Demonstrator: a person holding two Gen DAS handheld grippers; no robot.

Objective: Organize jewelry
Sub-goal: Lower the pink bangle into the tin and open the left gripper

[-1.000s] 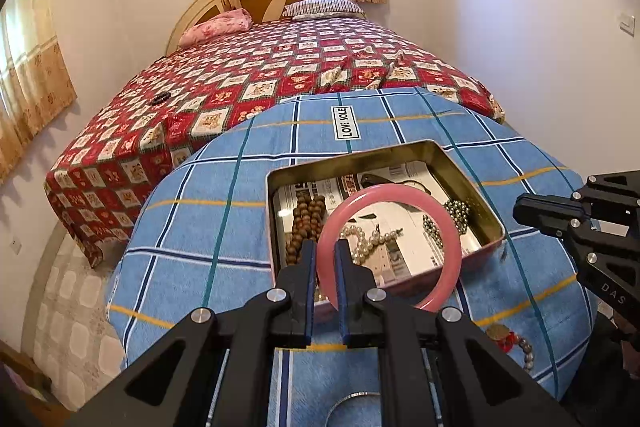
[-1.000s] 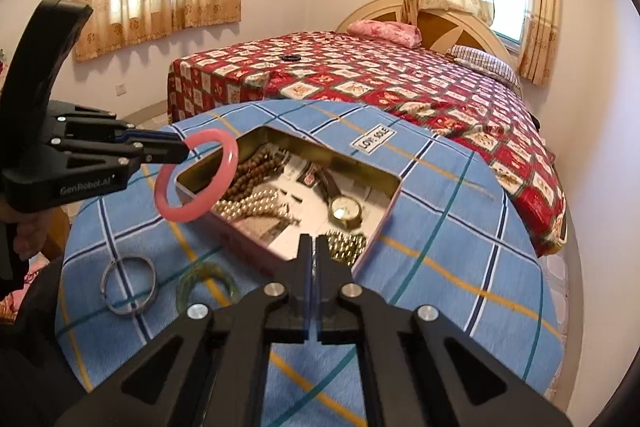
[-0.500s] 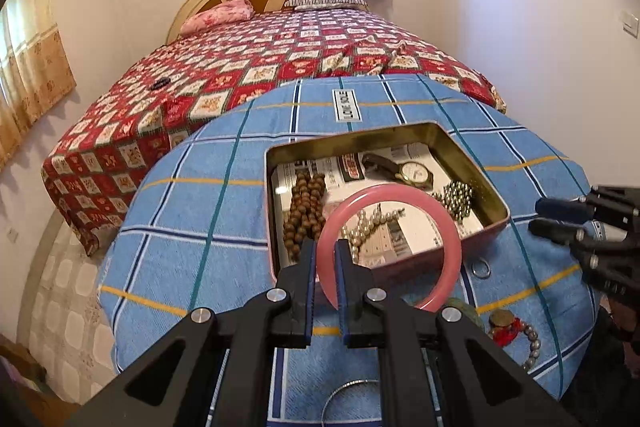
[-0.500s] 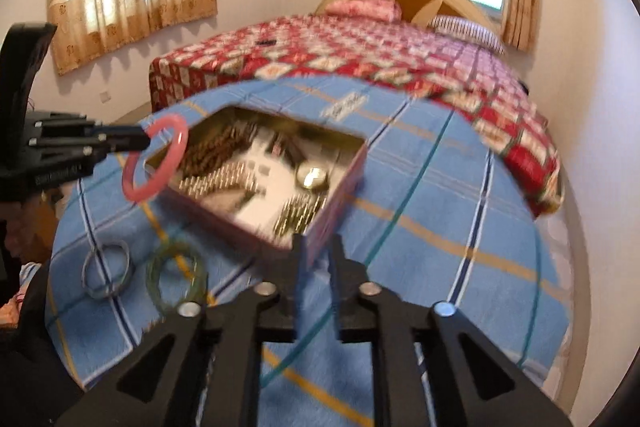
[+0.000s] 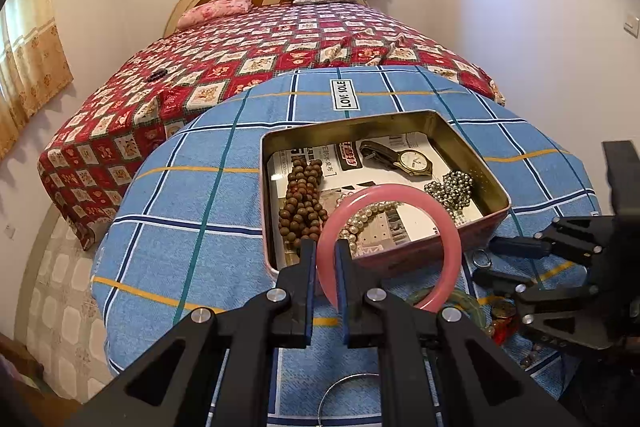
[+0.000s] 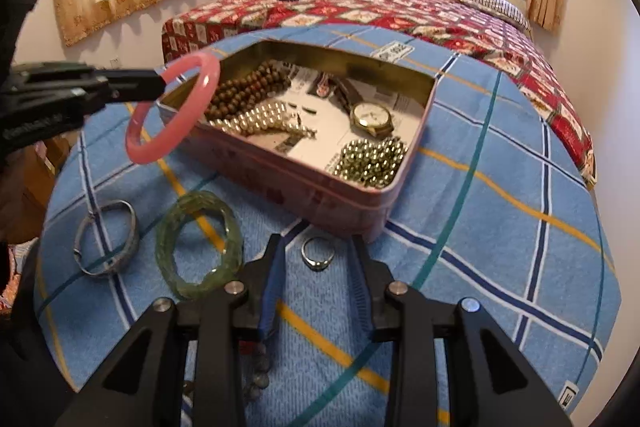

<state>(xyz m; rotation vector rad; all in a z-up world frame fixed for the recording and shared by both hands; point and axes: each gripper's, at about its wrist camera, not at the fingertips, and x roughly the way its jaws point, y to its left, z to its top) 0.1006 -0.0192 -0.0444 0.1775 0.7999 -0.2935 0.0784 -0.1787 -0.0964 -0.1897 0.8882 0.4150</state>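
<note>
My left gripper (image 5: pixel 325 247) is shut on a pink bangle (image 5: pixel 436 215) and holds it in the air above the near left corner of the open tin (image 5: pixel 472 139). The bangle also shows in the right wrist view (image 6: pixel 192 107), with the left gripper (image 6: pixel 160 79) beside the tin (image 6: pixel 320 183). The tin holds brown beads (image 6: pixel 244 91), pearls (image 6: pixel 256 121), a watch (image 6: pixel 372 117) and metal beads (image 6: pixel 372 157). My right gripper (image 6: pixel 318 241) is open, its fingers low on either side of a silver ring (image 6: pixel 317 255) on the cloth.
A green bangle (image 6: pixel 200 243) and a silver bangle (image 6: pixel 106 241) lie on the blue checked tablecloth (image 6: pixel 500 187) left of the ring. A red bead bracelet (image 5: pixel 504 327) lies by the right gripper (image 5: pixel 492 261). A bed (image 5: pixel 280 39) stands behind the round table.
My right gripper has opened and come down toward the cloth around the silver ring. My left gripper still holds the pink bangle, now a little higher and nearer the tin's near edge.
</note>
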